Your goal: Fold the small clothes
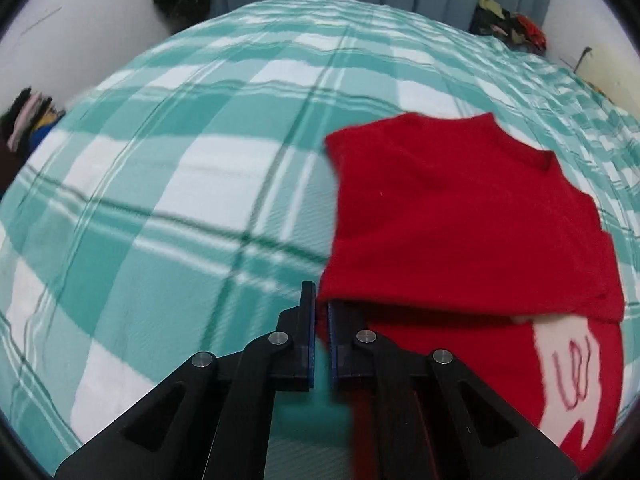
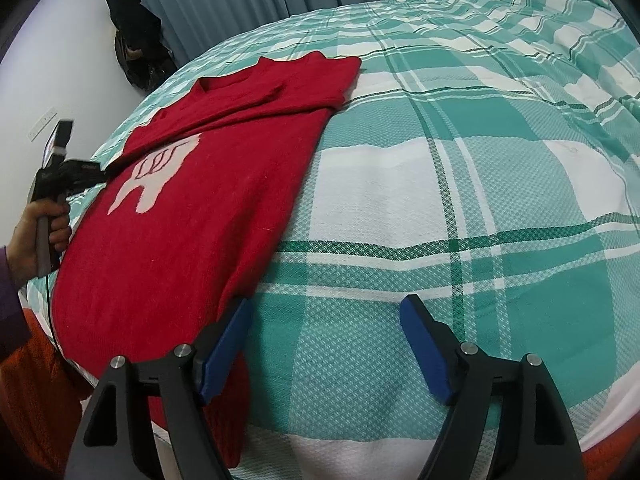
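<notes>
- The left gripper (image 1: 322,312) has its jaws almost together, and a red edge of the sweater (image 1: 460,216) goes in between the pads at the tips. I judge that it pinches this edge, but the view is blurred by motion, so the hold is not fully sure.
- The right gripper (image 2: 326,320) has its jaws wide apart and holds nothing. Its left pad (image 2: 224,352) touches or lies just over the near side edge of the sweater (image 2: 192,208); its right pad (image 2: 424,352) is over the bare bedspread (image 2: 460,200).
- The sweater lies on the bedspread, near the bed's edge. One side with its sleeve is already folded over the front and partly covers the pink-white motif (image 2: 150,180).
- In the right view the person's left hand (image 2: 36,236) holds the handle of the left gripper (image 2: 80,172) at the far side of the sweater.
- Dark bags and piles of clothes (image 1: 508,24) stay far away, by the curtain (image 2: 240,0) and the wall.
- What could go wrong, in my judgement:
  - The pinch is at the very edge of thick knit; a fast pull can let it slip out, and the fold then falls crooked.
  - The pads can catch the bedspread together with the sweater and drag it.
  - The sweater is close to the bed's edge, so a pull toward the person can slide it off.
  - If the right gripper closes now, it takes only the rim and the layers can shift.
</notes>
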